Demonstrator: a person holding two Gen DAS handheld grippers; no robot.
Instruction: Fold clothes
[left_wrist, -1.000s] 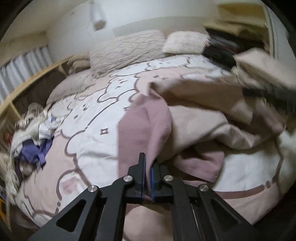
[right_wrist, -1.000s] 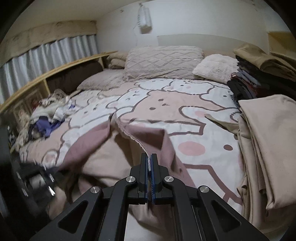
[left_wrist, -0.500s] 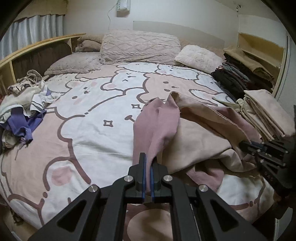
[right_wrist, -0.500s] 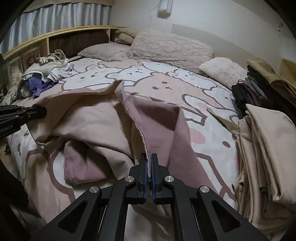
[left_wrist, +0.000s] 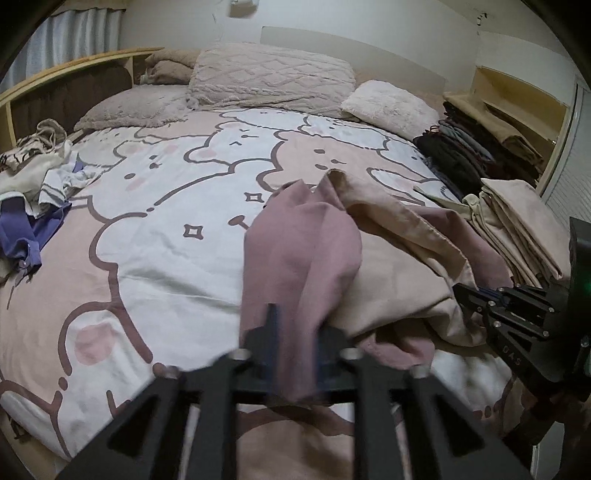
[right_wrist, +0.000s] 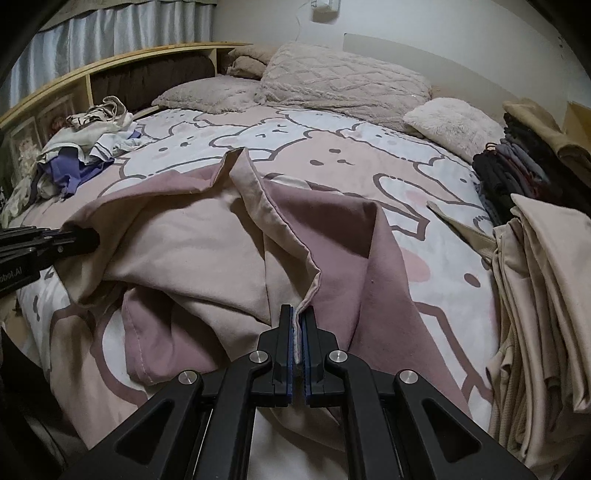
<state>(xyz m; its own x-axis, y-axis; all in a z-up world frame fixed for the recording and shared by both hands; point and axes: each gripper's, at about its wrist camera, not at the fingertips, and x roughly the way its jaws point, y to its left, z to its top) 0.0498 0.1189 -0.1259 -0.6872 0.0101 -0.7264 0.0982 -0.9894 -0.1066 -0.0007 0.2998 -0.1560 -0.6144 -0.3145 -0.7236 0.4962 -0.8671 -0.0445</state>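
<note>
A pink and beige garment (left_wrist: 388, 266) lies crumpled on the bed, mauve on one side and pale beige on the other; it also shows in the right wrist view (right_wrist: 192, 243). My left gripper (left_wrist: 295, 332) has its jaws parted with a mauve fold of the garment still lying between them; its fingers are blurred. My right gripper (right_wrist: 297, 325) is shut on the garment's beige hem. The right gripper also shows in the left wrist view (left_wrist: 491, 299), and the left gripper shows in the right wrist view (right_wrist: 55, 240).
The bed (left_wrist: 155, 206) has a bear-print cover. A heap of unfolded clothes (left_wrist: 33, 192) lies at the left. Folded beige clothes (right_wrist: 546, 280) and dark stacks (right_wrist: 517, 173) stand at the right. Pillows (right_wrist: 332, 81) line the headboard.
My left gripper's jaws have opened on the mauve fold. The garment has been lowered and spread toward the bed. My right gripper keeps its hold.
</note>
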